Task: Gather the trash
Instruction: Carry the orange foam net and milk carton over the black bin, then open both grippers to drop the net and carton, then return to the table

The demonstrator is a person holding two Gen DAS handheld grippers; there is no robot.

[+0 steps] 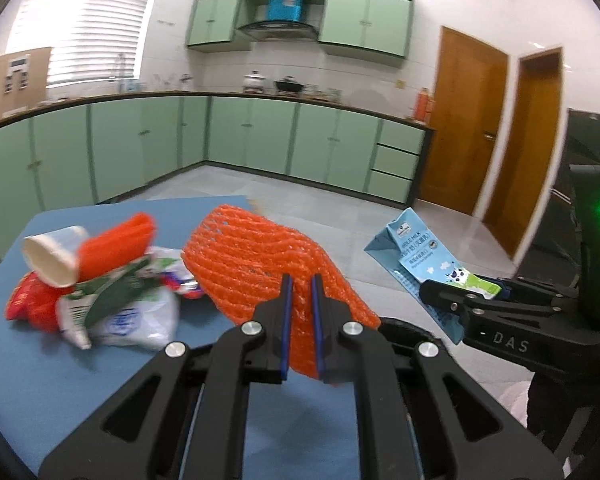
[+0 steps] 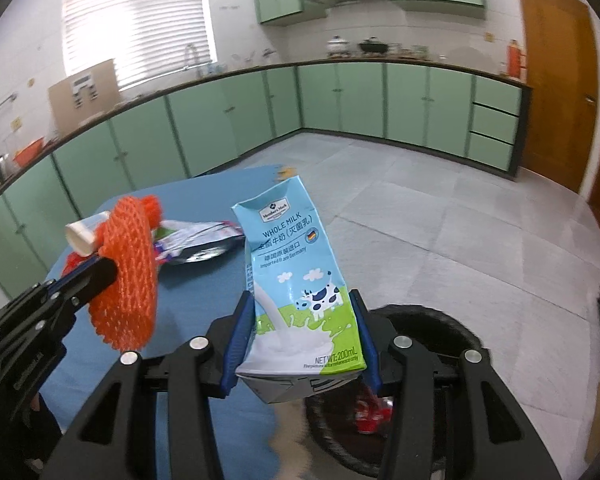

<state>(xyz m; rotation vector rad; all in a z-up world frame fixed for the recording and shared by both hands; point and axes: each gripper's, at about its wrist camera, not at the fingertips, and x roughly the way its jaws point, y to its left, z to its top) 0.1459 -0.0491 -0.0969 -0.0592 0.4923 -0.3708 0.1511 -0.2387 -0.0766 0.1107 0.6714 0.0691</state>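
Note:
My left gripper (image 1: 301, 280) is shut on an orange foam fruit net (image 1: 256, 256), lifted above the blue table (image 1: 40, 380); the same net (image 2: 130, 276) hangs from it in the right wrist view. My right gripper (image 2: 302, 300) is shut on a light-blue whole-milk carton (image 2: 296, 276), held upright above a black bin (image 2: 432, 320). The carton (image 1: 420, 256) also shows at the right of the left wrist view. A heap of trash stays on the table: a white paper cup (image 1: 52, 256), a second orange net (image 1: 118, 246), a white plastic bag (image 1: 136, 316) and a red wrapper (image 1: 30, 300).
The black round bin (image 1: 408, 334) stands by the table's near right edge, with red trash (image 2: 370, 410) inside. A silver foil pouch (image 2: 204, 240) lies on the table. Green cabinets (image 1: 236, 140) ring the tiled floor (image 2: 440, 220); wooden doors (image 1: 468, 120) stand at the right.

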